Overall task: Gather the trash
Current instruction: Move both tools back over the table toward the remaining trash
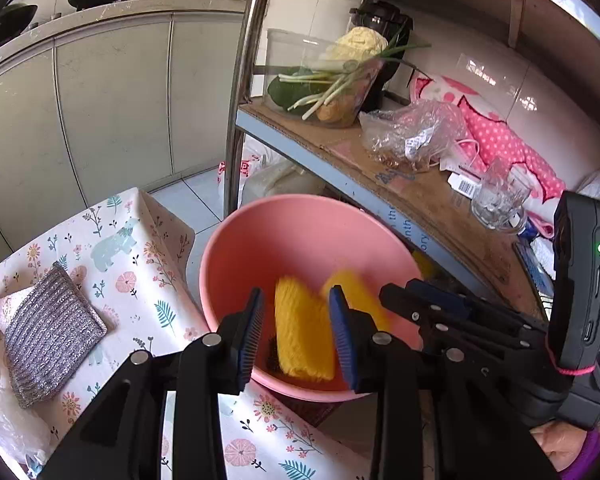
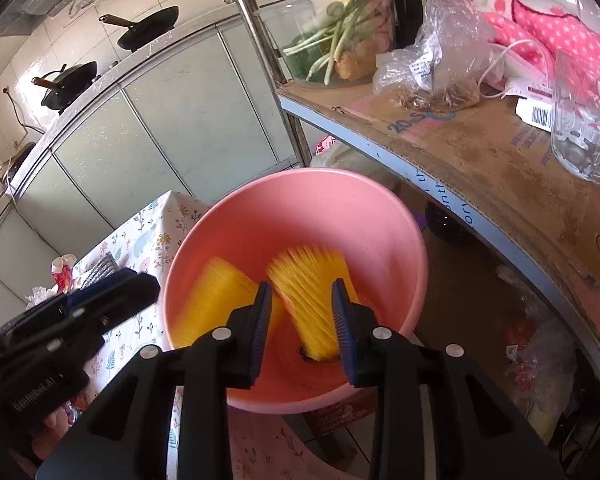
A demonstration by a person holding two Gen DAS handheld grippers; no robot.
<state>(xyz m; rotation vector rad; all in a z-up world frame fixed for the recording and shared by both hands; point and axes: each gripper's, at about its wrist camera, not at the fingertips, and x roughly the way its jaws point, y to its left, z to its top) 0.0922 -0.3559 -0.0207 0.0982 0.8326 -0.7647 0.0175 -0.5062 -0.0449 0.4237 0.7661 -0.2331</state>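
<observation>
A pink bowl [image 1: 300,236] stands at the edge of a floral-cloth table [image 1: 140,264]; it also shows in the right wrist view [image 2: 300,216]. Two yellow scouring pads lie in it, both motion-blurred: one [image 1: 304,336] on the left, one [image 1: 356,292] on the right; in the right wrist view they show as a left pad [image 2: 216,296] and a right pad [image 2: 312,300]. My left gripper [image 1: 296,336] hangs open over the bowl's near side. My right gripper [image 2: 302,332] is open above the bowl, beside the left one. A silver-grey scouring pad [image 1: 48,332] lies on the cloth at the left.
A metal rack shelf lined with cardboard [image 1: 420,184] stands right of the bowl, holding a vegetable tub [image 1: 324,76], a crumpled plastic bag [image 1: 412,132], a glass mug [image 1: 500,200] and pink cloth. Crumpled plastic [image 1: 4,420] lies at the table's left. Cabinets and pans are behind.
</observation>
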